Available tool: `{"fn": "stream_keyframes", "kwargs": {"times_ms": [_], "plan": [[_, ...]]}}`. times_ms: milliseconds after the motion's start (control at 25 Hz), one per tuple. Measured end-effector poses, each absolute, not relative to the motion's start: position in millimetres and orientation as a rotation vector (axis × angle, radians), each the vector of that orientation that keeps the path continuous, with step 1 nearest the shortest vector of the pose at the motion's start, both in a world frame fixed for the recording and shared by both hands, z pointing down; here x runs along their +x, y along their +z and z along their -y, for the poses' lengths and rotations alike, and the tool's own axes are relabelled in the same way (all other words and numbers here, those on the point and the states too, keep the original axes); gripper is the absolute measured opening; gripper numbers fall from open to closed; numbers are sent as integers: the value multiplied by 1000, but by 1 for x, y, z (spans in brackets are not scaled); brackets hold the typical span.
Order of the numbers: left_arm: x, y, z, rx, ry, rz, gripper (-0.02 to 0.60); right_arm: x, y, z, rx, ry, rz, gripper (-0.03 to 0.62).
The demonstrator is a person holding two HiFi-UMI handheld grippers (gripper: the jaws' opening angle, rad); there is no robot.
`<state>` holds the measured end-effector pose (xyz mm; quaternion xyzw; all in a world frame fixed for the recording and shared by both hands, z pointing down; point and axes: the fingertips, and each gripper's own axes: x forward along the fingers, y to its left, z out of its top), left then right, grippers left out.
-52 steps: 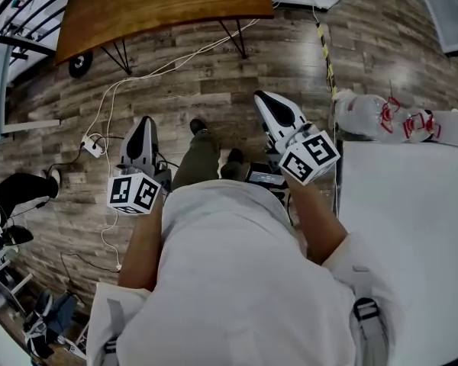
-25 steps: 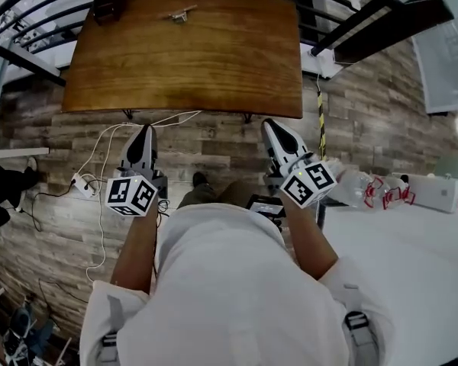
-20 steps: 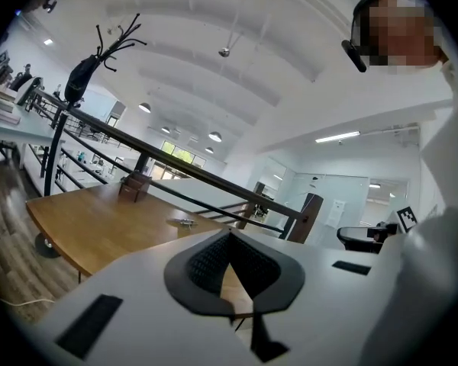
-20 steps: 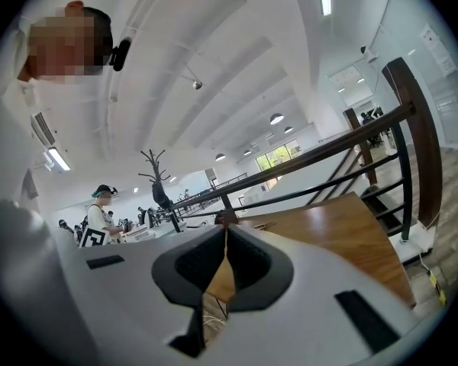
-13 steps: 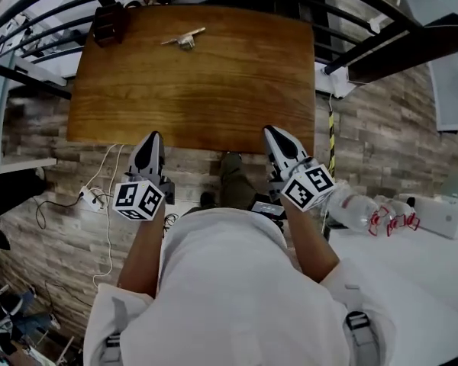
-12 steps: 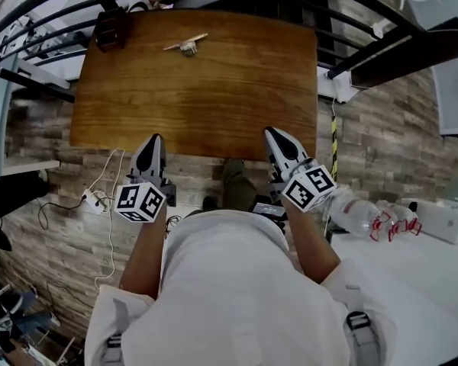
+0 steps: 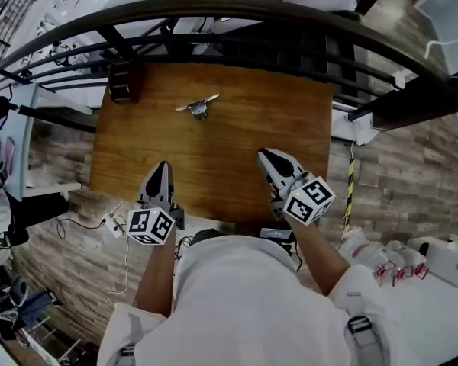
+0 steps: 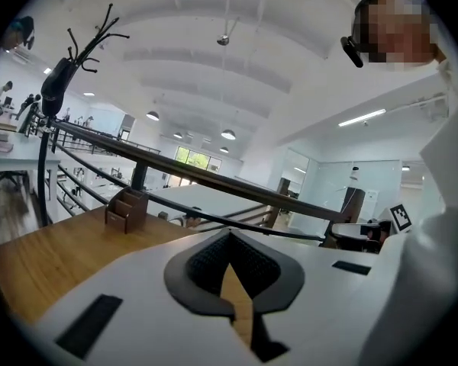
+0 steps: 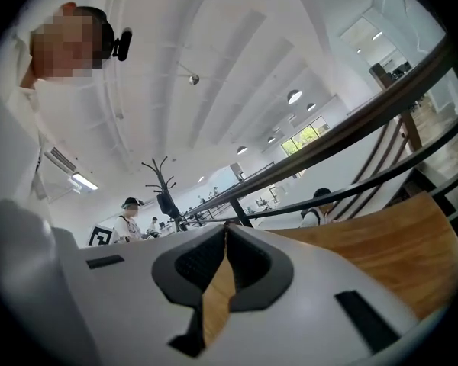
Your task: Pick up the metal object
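The metal object [image 7: 198, 106] lies on the far half of the wooden worktop [image 7: 290, 128], a little left of the middle. It looks like a slim bar on a short foot, something like a cleat or a handle, but it is too small to say which. Its long axis runs almost across the worktop, from left to right, with the right end turned slightly away from the person.

Both tools hang over the near edge of the worktop and point forward. The left tool [image 7: 162, 166] has its jaws pressed together at the tips, with nothing between them; only a thin strip of wood shows through the slit. The right tool [image 7: 264, 155] is closed in the same way and is also empty. The object lies ahead of both, between their two lines, well apart from each. I judge that it is somewhat nearer to the left tool, though the difference is not large. Neither gripper view shows the object; in each, the tool's own body covers the middle of the worktop.

Because the bar lies crosswise, a tool coming straight forward would probably need its jaws opened first and then closed across the thin width of the bar.

Bare wood lies between the tools and the object, so I see nothing in the way. A small wooden organiser [image 7: 124, 82] stands at the far left corner, apart from the object. A black railing [image 7: 237, 10] runs just behind the far edge. A power strip [image 7: 111, 224] lies on the floor at the left.
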<state>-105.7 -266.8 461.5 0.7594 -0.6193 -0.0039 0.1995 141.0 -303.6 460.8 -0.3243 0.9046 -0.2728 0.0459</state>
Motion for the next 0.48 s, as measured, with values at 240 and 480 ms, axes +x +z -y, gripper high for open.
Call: {"fn": "stream_keyframes", "kwargs": {"times_ms": [240,480], "plan": [[-109,477,312,2118,53,1703,5,127,480,346,-926,-905,-2729,26],[-124,496,346,2161,100,1641,5,98,499,375,-874,-1061,-2641,28]]}}
